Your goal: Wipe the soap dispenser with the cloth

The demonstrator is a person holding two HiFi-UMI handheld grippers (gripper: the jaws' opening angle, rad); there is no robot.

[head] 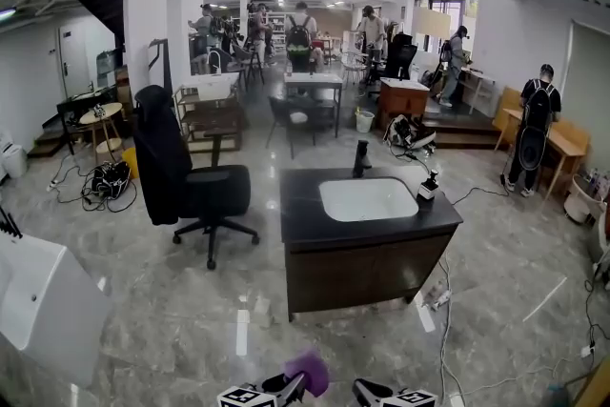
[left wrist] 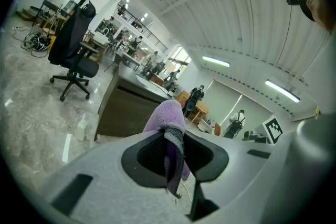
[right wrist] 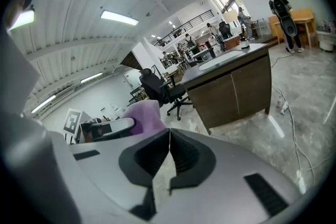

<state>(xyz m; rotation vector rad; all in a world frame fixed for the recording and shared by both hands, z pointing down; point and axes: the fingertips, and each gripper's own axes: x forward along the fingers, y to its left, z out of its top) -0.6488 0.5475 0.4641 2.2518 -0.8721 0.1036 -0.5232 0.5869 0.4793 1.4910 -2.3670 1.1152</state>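
A small soap dispenser (head: 429, 185) with a dark pump top stands on the right edge of the dark counter (head: 300, 205), beside the white basin (head: 367, 199); in the right gripper view the soap dispenser (right wrist: 244, 42) shows far off. My left gripper (head: 294, 386) sits at the bottom edge of the head view, shut on a purple cloth (head: 310, 371) that bulges out past its tips. The purple cloth (left wrist: 167, 122) fills the left gripper (left wrist: 176, 147) jaws. My right gripper (head: 364, 390) is beside it, shut and empty, its pads meeting in the right gripper (right wrist: 169, 145) view. Both are well short of the counter.
A black faucet (head: 361, 158) stands behind the basin. A black office chair (head: 186, 183) is left of the counter, a white fixture (head: 43, 300) at the near left. Cables (head: 444, 300) and a power strip lie on the floor right of the cabinet. People stand further back.
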